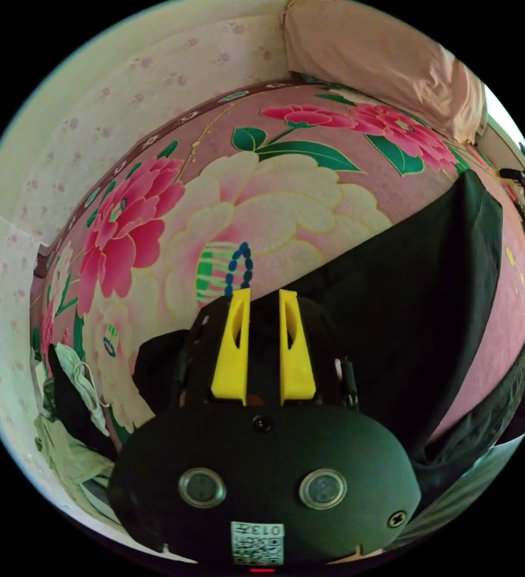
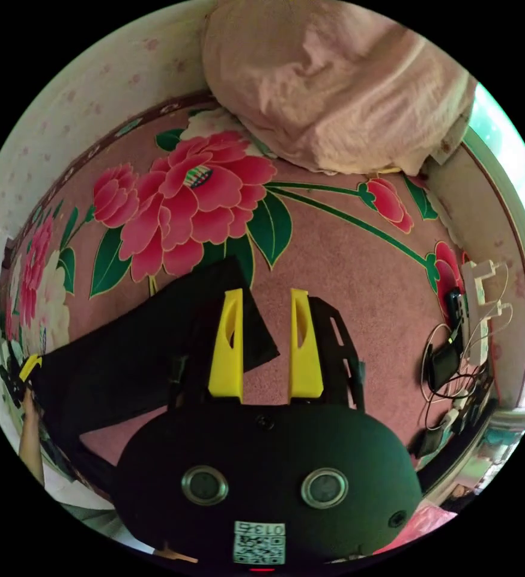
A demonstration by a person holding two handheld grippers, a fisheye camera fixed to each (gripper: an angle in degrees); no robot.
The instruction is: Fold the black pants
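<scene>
Left gripper view: the left gripper (image 1: 264,297) pinches a fold of the black pants (image 1: 412,300), which lie spread on a flowered bedspread (image 1: 262,198). Right gripper view: the right gripper (image 2: 265,300) hangs spread over the pants' far corner (image 2: 238,288); missing it could skew the fold.

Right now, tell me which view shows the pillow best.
The right gripper view: the pillow is large and near whole at the bedspread's far end. The left gripper view catches the pillow smaller at its edge.
</scene>
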